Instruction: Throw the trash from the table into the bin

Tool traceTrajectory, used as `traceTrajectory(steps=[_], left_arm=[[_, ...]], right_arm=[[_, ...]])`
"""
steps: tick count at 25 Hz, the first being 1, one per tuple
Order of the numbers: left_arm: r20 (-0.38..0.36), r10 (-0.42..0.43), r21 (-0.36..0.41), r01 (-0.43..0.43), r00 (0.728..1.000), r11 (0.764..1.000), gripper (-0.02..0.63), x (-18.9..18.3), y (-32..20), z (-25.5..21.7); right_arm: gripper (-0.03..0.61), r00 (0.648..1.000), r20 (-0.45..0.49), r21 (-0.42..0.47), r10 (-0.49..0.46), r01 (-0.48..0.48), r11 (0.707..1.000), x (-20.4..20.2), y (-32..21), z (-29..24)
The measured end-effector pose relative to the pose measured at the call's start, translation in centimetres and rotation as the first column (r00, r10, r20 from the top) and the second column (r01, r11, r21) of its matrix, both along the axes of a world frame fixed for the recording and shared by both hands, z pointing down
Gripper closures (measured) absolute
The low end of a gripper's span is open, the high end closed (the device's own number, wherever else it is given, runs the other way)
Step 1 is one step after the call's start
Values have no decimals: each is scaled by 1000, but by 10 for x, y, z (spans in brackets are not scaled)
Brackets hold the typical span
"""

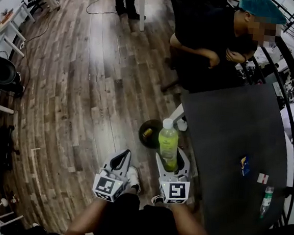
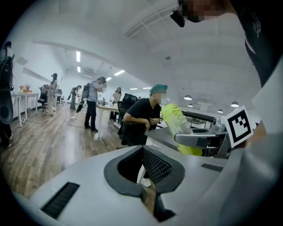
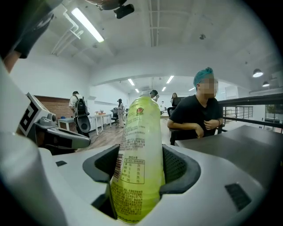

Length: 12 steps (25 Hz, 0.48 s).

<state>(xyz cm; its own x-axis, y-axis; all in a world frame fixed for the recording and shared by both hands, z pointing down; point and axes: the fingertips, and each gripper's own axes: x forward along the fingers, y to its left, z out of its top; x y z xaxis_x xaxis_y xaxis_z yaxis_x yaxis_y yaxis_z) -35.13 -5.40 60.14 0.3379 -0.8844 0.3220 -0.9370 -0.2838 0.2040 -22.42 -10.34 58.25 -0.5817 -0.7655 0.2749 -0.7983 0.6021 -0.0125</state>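
Note:
My right gripper [image 1: 171,157] is shut on a light-green plastic bottle [image 1: 168,143] with a white cap, held upright beside the near-left corner of the dark table [image 1: 222,136]. In the right gripper view the bottle [image 3: 137,163] fills the space between both pads. My left gripper [image 1: 123,157] is shut on nothing and hangs over the wooden floor, to the left of the right one. Its pads meet in the left gripper view [image 2: 143,178], where the bottle [image 2: 176,123] shows at the right. A dark round bin [image 1: 149,133] stands on the floor just beyond the bottle.
On the table lie a small blue packet [image 1: 245,165], a white and red scrap [image 1: 263,178] and a small green bottle [image 1: 266,200]. A person in black [image 1: 215,43] sits at the table's far end. White desks and chairs stand at the far left.

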Motion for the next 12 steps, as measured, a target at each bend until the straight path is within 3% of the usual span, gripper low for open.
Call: traceTrajectory(steps=[12], left_arm=[[-22,43,-55,-44,999,997,593,-9,-31,65]], right_arm=[[279,999,-52,-115,14,-20,993,-11,-24,77]])
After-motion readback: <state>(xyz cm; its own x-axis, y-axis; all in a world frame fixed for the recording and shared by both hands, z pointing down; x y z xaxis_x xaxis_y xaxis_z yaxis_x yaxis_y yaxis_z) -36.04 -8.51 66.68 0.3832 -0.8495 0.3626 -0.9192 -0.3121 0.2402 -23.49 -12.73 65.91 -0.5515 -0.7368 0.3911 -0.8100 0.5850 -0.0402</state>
